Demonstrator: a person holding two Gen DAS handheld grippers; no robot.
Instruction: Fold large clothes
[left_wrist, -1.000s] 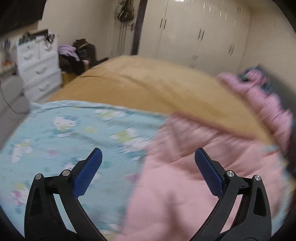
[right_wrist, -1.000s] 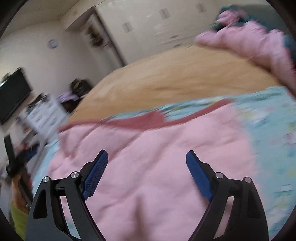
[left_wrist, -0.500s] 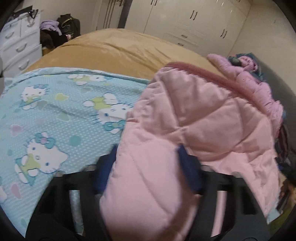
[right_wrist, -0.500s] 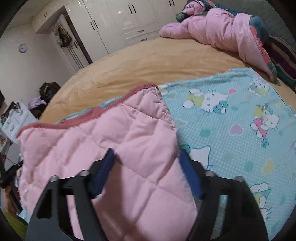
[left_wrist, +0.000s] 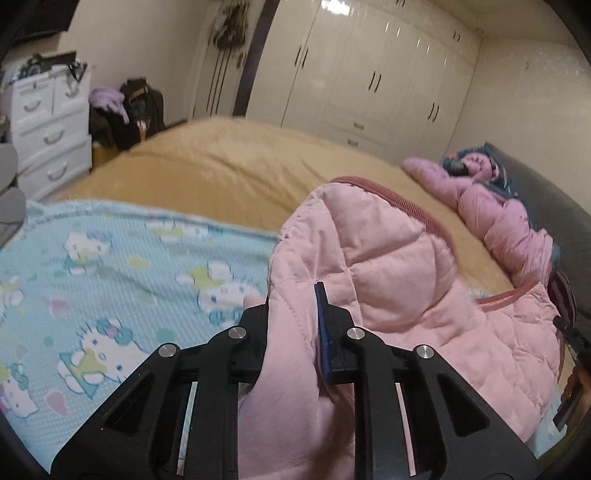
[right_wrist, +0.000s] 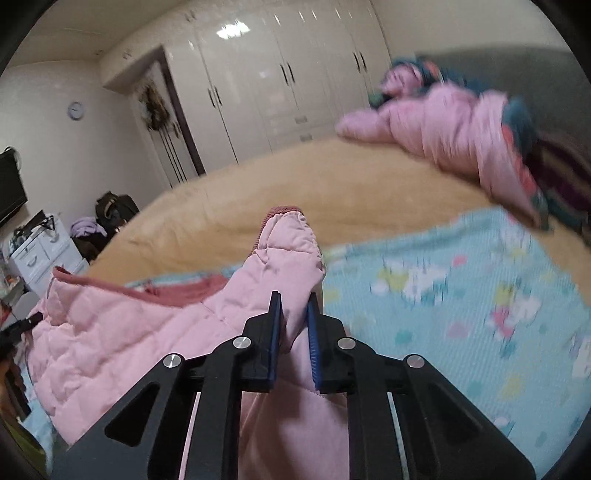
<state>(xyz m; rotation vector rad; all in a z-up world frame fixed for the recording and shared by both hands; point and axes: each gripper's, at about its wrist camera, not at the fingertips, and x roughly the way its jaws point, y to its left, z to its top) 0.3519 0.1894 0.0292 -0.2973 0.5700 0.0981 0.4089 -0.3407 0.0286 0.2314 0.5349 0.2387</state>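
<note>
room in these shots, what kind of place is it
Most likely a home bedroom. A wide bed with a tan cover fills the middle, glossy white wardrobes line the far wall, and a white chest of drawers stands to one side.

Soft indoor light, blurry pictures with round edges

Ceiling light is shining off the glossy wardrobe doors (right_wrist: 258, 74) as white glare. The Hello Kitty blanket (right_wrist: 461, 295) is looking smeared in the right view. Corners are going black, and straight lines are bending near the edges.
</note>
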